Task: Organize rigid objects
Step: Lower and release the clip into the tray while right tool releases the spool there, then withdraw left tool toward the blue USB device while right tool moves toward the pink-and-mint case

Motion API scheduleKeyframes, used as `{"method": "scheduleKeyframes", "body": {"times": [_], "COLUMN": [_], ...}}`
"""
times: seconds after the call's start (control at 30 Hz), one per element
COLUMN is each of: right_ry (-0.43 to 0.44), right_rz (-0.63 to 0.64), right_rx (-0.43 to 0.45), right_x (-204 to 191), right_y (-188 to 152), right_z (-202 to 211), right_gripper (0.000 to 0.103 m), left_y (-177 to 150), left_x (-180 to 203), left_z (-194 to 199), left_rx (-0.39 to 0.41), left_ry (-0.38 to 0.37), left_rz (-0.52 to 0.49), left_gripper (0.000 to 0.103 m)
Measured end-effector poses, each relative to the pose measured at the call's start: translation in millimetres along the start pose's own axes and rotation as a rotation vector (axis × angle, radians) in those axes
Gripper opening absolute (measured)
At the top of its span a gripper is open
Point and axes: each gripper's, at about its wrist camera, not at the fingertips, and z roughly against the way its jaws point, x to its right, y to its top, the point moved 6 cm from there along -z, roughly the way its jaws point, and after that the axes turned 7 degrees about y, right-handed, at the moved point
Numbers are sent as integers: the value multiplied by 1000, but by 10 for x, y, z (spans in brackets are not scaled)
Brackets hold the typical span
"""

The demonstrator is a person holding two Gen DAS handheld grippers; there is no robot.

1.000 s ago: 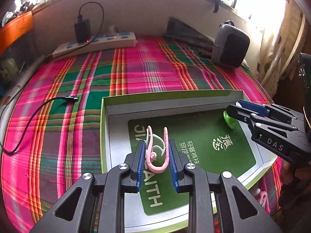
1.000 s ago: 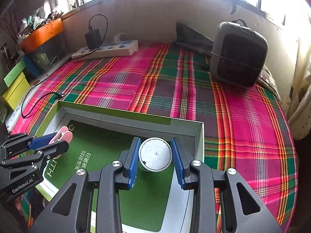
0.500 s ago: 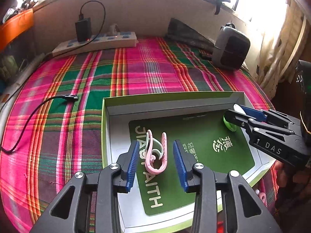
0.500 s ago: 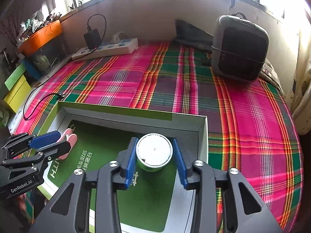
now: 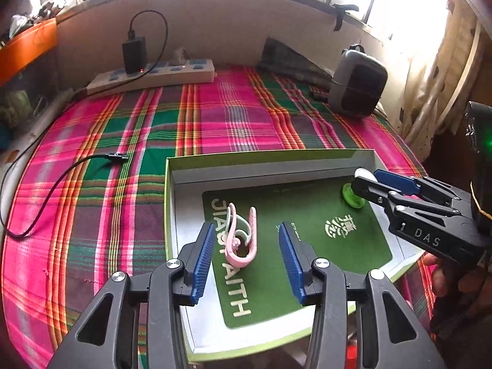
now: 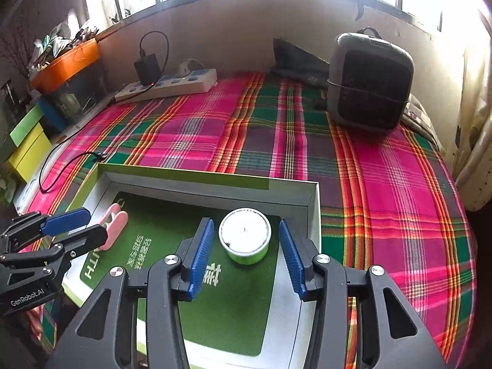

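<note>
Pink clip (image 5: 241,236) and green-based spool (image 6: 245,236) now lie released inside the box (image 5: 276,161), clip at its left, spool in its right far corner. Left tongs (image 5: 246,252) and right tongs (image 6: 246,246) have spread apart. Both placements judged complete.
</note>
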Motion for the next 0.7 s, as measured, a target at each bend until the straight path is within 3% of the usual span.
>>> {"method": "scheduleKeyframes", "body": {"times": [0.7], "right_ry": [0], "right_rz": [-34], "right_rx": [66], "right_x": [-172], "right_y": [-351], "right_z": [546], "right_gripper": [46], "left_y": [-275], "left_x": [-106], "left_z": [552], "left_rx": [72], "left_ry": [10], "left_rz": [44], "left_gripper": [46]}}
